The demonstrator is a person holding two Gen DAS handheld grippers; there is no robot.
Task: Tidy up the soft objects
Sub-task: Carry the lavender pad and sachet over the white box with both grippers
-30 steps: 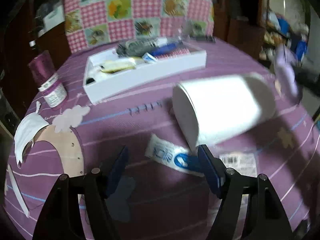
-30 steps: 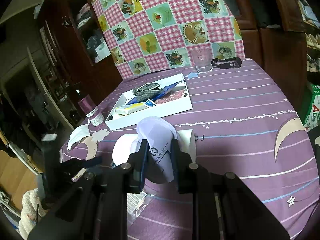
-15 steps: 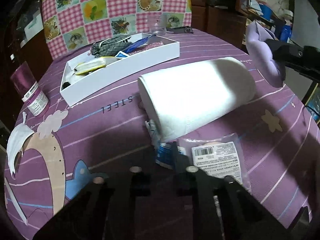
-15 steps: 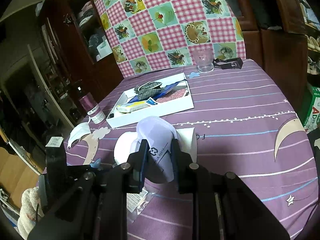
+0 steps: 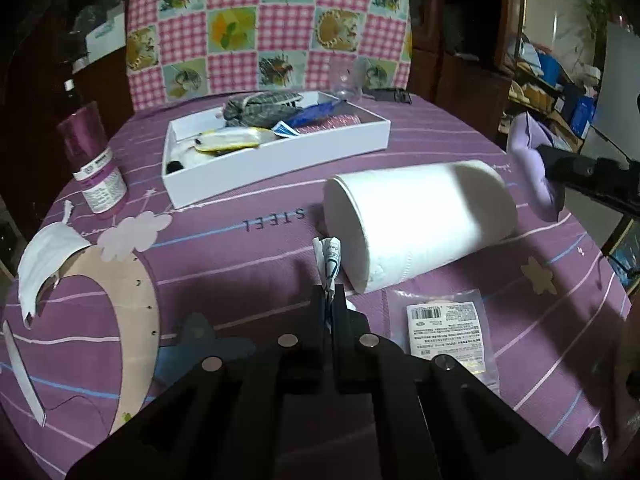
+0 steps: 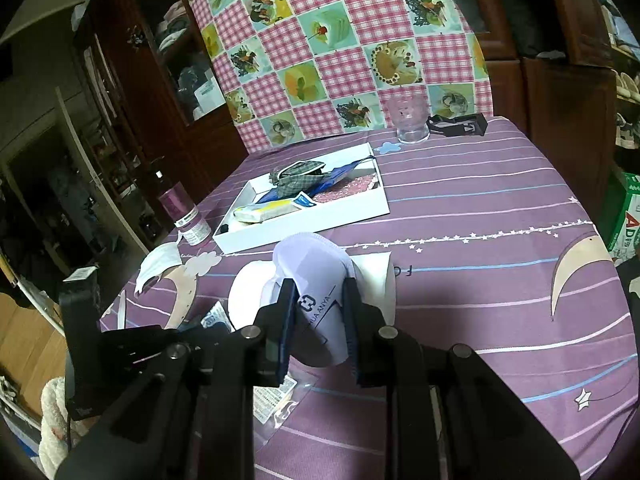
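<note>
Sachet (image 5: 330,257), blue and white, stands pinched edge-up in the left gripper (image 5: 329,307), whose fingers are closed tight on it just above the purple worktop (image 5: 248,252). Right of it lies a white paper roll (image 5: 420,232). Farther right, the right gripper (image 6: 319,309) clamps a lavender slipper (image 6: 310,276), fingers partly apart around it.

Both wrist cameras look steeply down across the bench (image 5: 460,168), near its cloth; both views share the white tray (image 5: 280,160) (image 6: 320,216) and paper roll (image 5: 420,228) (image 6: 244,292).
</note>
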